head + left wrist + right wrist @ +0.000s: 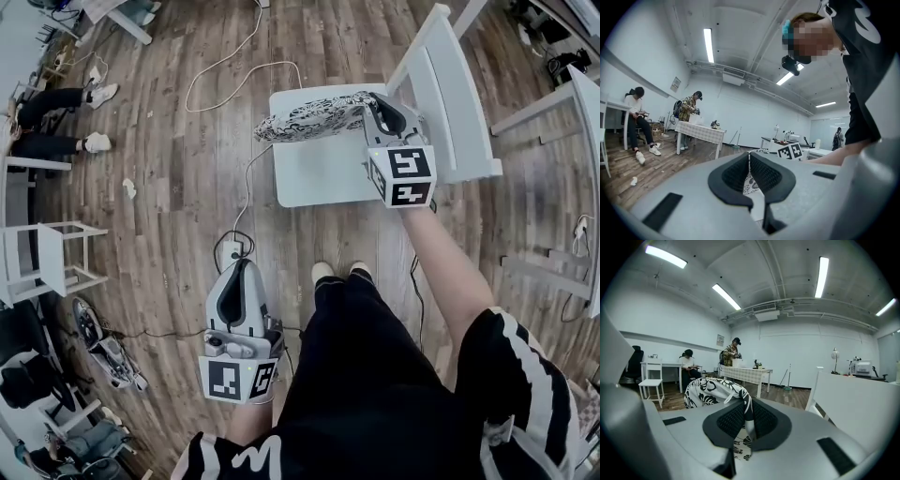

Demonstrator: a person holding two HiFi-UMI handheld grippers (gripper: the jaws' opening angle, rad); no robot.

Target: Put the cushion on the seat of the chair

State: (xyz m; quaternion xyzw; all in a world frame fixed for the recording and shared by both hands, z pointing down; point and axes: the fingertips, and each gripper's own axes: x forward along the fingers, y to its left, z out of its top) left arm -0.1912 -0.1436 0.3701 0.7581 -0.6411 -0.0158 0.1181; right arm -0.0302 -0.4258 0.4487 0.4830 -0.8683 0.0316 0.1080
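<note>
1. Two grippers show in the head view; the right gripper (pixel 378 106), upper centre, has its jaws pinched narrow on the edge of the patterned cushion (pixel 309 117), carrying it by one side.
2. The cushion sits over the top edge of the seat (pixel 319 173) of the chair (pixel 448 94), overhanging leftward; whether it rests there is unclear.
3. The left gripper (pixel 246 267), lower left, has its jaws closed on nothing; it hangs well apart, probably unneeded for so light a load.

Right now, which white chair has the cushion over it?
The middle chair, ahead of the person's feet: the right gripper holds the cushion above its seat.
</note>
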